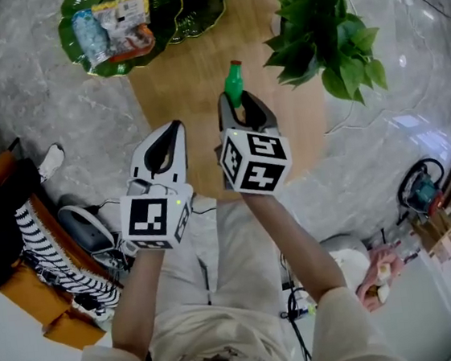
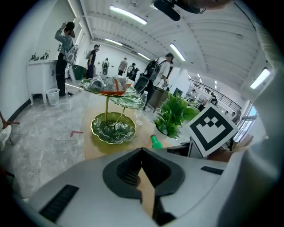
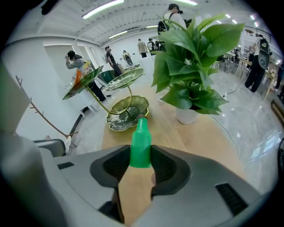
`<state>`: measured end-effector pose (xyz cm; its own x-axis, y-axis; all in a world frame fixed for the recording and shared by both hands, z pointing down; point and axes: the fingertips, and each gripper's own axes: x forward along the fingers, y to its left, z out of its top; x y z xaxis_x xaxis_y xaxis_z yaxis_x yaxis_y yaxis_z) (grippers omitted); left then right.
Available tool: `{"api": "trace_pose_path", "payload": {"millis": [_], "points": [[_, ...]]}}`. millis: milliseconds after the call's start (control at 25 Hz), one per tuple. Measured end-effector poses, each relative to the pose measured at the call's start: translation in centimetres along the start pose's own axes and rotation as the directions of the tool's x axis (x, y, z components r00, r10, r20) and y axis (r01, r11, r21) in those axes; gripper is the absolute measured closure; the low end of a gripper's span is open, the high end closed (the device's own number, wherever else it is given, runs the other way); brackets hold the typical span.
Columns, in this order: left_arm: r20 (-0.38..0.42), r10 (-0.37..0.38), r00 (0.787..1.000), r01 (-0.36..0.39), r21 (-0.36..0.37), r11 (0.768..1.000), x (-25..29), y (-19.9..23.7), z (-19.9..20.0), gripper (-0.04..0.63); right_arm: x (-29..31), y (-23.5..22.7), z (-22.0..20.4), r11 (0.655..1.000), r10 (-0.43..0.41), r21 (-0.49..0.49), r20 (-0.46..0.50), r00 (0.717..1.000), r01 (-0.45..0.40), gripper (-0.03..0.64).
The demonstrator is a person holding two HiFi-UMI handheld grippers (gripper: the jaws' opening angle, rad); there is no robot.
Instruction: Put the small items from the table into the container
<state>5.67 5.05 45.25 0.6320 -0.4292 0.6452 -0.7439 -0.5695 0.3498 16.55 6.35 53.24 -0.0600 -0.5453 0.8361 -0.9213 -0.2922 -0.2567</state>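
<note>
My right gripper [image 3: 141,156] is shut on a small green bottle [image 3: 140,142], which sticks forward from between its jaws; in the head view the green bottle [image 1: 234,83] shows at the tip of the right gripper [image 1: 239,105] over the wooden table [image 1: 196,66]. My left gripper [image 1: 172,127] hovers beside it, jaws together with nothing between them, also seen as the left gripper [image 2: 143,153]. The container, a tiered green leaf-shaped stand [image 1: 206,8], is at the table's far end; its top dish [image 1: 78,22] holds several packets.
A potted green plant [image 1: 323,31] stands at the table's right side, close to the right gripper. Marble floor surrounds the table. Shoes, a striped bag and an orange item lie at the left; cables and a tool at the right. People stand far behind.
</note>
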Motion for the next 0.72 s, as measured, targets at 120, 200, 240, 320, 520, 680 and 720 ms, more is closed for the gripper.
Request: {"api": "trace_pose_path", "payload": {"millis": [120, 200, 240, 320, 520, 680, 720], "points": [[0.008, 0.002, 1.0, -0.002, 0.003, 1.0, -0.5, -0.2, 0.8, 0.586, -0.7, 1.0, 1.2, 0.999, 0.021, -0.029, 0.016, 1.0, -0.021, 0.465], [0.013, 0.002, 1.0, -0.002, 0.004, 1.0, -0.9, -0.3, 1.4, 0.586, -1.3, 1.6, 1.9, 0.999, 0.031, -0.039, 0.026, 0.999, -0.03, 0.465], [0.016, 0.003, 1.0, -0.003, 0.005, 1.0, -1.1, -0.4, 1.6, 0.586, -1.6, 1.8, 2.2, 0.998, 0.036, -0.044, 0.031, 0.999, -0.034, 0.465], [0.024, 0.006, 1.0, -0.006, 0.006, 1.0, -1.3, -0.5, 2.2, 0.586, -2.1, 2.1, 2.8, 0.998, 0.042, -0.054, 0.04, 0.998, -0.04, 0.465], [0.043, 0.011, 0.999, -0.011, 0.007, 1.0, -2.3, -0.8, 3.7, 0.586, -3.5, 2.8, 3.9, 0.996, 0.054, -0.068, 0.047, 0.997, -0.051, 0.465], [0.061, 0.017, 0.998, -0.017, 0.009, 1.0, -3.2, -1.1, 5.3, 0.586, -4.9, 3.5, 4.7, 0.995, 0.068, -0.082, 0.053, 0.996, -0.063, 0.465], [0.065, 0.016, 0.998, -0.017, 0.01, 1.0, -3.4, -1.3, 5.6, 0.586, -5.3, 3.6, 5.0, 0.994, 0.07, -0.087, 0.056, 0.996, -0.065, 0.465]]}}
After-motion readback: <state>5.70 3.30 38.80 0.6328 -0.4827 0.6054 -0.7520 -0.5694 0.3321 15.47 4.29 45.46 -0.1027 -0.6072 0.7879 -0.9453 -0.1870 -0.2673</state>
